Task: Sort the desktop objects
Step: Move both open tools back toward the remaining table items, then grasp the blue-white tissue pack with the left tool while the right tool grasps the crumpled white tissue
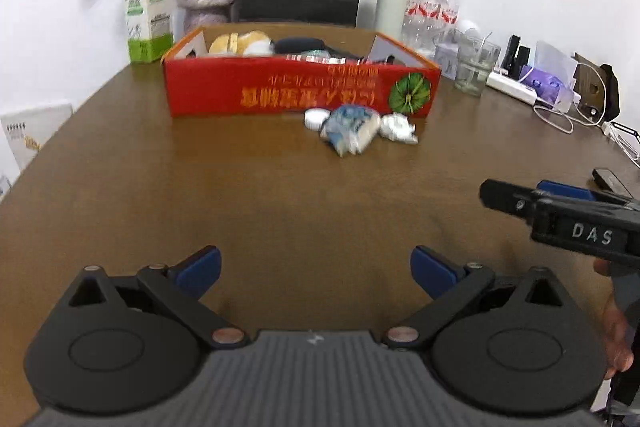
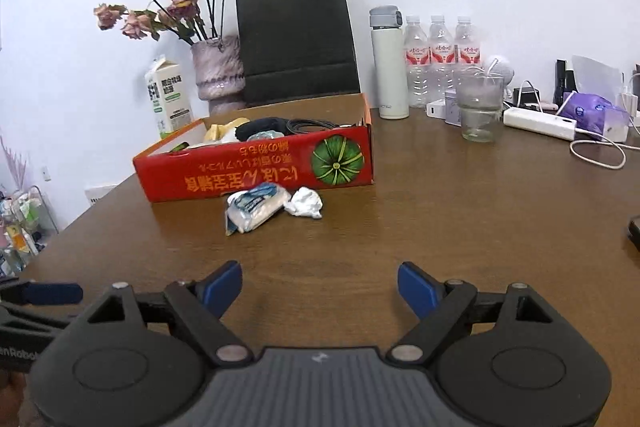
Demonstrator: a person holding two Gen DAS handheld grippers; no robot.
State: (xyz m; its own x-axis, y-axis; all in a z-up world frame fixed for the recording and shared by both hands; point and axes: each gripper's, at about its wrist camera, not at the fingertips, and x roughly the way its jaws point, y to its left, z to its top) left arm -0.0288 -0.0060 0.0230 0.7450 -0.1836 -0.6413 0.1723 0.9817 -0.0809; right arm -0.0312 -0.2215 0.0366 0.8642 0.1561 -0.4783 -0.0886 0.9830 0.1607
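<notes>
A red cardboard box [image 1: 280, 95] [image 2: 256, 167] with a pumpkin picture stands in the middle of the brown table, holding bread, a dark cable and other items. In front of it lie a blue-and-white packet [image 1: 352, 129] [image 2: 256, 207], a crumpled white paper ball [image 1: 398, 129] [image 2: 305, 203] and a small white round lid [image 1: 316, 117]. My left gripper [image 1: 316, 273] is open above bare table, well short of them. My right gripper [image 2: 320, 287] is open too, empty, nearer the table's front; it also shows at the right edge of the left wrist view [image 1: 532, 201].
Along the back wall stand a milk carton [image 2: 170, 99], a vase of dried roses [image 2: 218, 75], a black paper bag [image 2: 298, 47], a white flask [image 2: 390, 67], water bottles [image 2: 440, 55] and a glass [image 2: 480, 111]. A power strip [image 2: 540, 123], cables and a dark phone [image 1: 610, 179] lie right.
</notes>
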